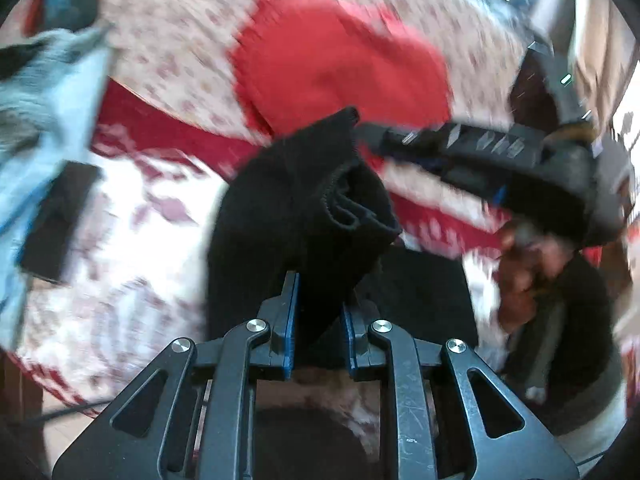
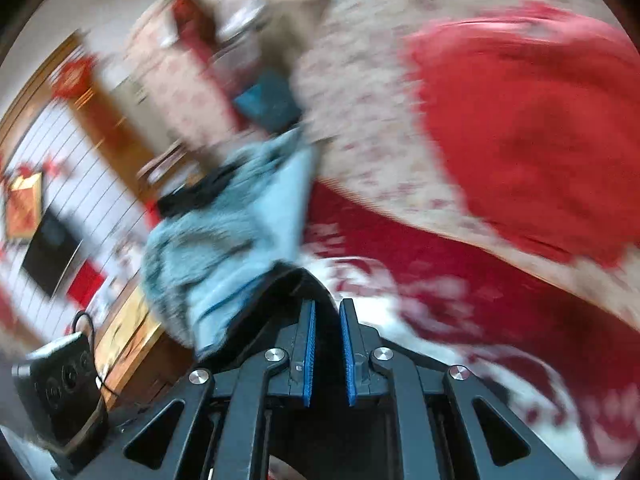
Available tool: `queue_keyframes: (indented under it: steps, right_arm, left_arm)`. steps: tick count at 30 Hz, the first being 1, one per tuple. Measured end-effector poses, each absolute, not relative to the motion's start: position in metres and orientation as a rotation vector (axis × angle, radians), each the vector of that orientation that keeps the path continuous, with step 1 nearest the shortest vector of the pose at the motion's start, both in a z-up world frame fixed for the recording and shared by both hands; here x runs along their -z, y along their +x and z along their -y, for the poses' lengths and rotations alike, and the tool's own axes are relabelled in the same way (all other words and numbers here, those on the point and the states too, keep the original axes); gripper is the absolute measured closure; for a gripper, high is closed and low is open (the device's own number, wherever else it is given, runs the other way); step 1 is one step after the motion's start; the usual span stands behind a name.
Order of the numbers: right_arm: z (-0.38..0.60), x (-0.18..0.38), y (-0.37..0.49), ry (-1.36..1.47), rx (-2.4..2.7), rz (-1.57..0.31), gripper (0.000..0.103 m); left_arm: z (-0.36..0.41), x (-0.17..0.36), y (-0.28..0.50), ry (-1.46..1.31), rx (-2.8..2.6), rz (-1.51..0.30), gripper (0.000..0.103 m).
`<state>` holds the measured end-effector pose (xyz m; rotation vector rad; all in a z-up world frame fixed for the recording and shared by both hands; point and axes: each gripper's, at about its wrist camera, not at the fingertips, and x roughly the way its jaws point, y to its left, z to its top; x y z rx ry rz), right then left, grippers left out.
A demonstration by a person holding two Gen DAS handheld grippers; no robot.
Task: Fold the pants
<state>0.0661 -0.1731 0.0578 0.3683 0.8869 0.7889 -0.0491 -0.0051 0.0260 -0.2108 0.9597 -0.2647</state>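
The black pants (image 1: 296, 208) hang bunched and lifted above the patterned bed (image 1: 132, 216), a folded hem showing. The left gripper (image 1: 319, 312) clamps them near; the right gripper (image 2: 327, 320) pinches their far corner.

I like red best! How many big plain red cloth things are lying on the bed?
1. A red garment lies on the floral bedspread, beyond the black pants; it also shows in the right wrist view. More may be hidden.

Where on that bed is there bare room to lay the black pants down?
Bare white-and-red patterned bedspread lies between the pale blue towel and the hanging black pants. Farther back the red garment crowds it, and the right gripper fills the right side.
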Motion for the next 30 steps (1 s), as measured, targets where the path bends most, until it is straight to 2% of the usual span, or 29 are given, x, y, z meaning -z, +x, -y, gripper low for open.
queue_keyframes:
  steps: [2,4,5,6,7,9,12,20,30]
  right_arm:
    - [0.209,-0.043,0.060,0.438,-0.691,-0.923,0.088]
    - [0.234,-0.029,0.052,0.492,-0.636,-0.943,0.076]
    - [0.245,-0.022,0.048,0.530,-0.618,-0.956,0.061]
    - [0.254,-0.016,0.043,0.579,-0.613,-0.969,0.056]
    - [0.261,-0.011,0.038,0.634,-0.619,-0.979,0.056]
    - [0.265,-0.006,0.031,0.700,-0.646,-0.980,0.054]
    - [0.247,-0.005,0.026,0.695,-0.707,-0.996,0.053]
    - [0.181,0.011,0.033,0.491,-0.698,-1.084,0.047]
    - [0.184,0.014,0.047,0.475,-0.639,-1.049,0.047]
  left_arm:
    - [0.022,-0.009,-0.044,-0.163,0.288,-1.032,0.086]
    - [0.030,-0.002,-0.045,-0.124,0.300,-1.070,0.085]
    - [0.031,-0.004,-0.048,-0.112,0.310,-1.069,0.082]
    - [0.030,-0.010,-0.052,-0.103,0.328,-1.058,0.078]
    - [0.028,-0.015,-0.057,-0.099,0.343,-1.046,0.075]
    - [0.023,-0.025,-0.066,-0.108,0.375,-1.028,0.059]
    - [0.014,-0.030,-0.067,-0.127,0.382,-1.012,0.054]
    - [-0.015,-0.014,-0.067,-0.130,0.294,-1.052,0.054]
    - [-0.031,-0.014,-0.065,-0.175,0.249,-1.058,0.054]
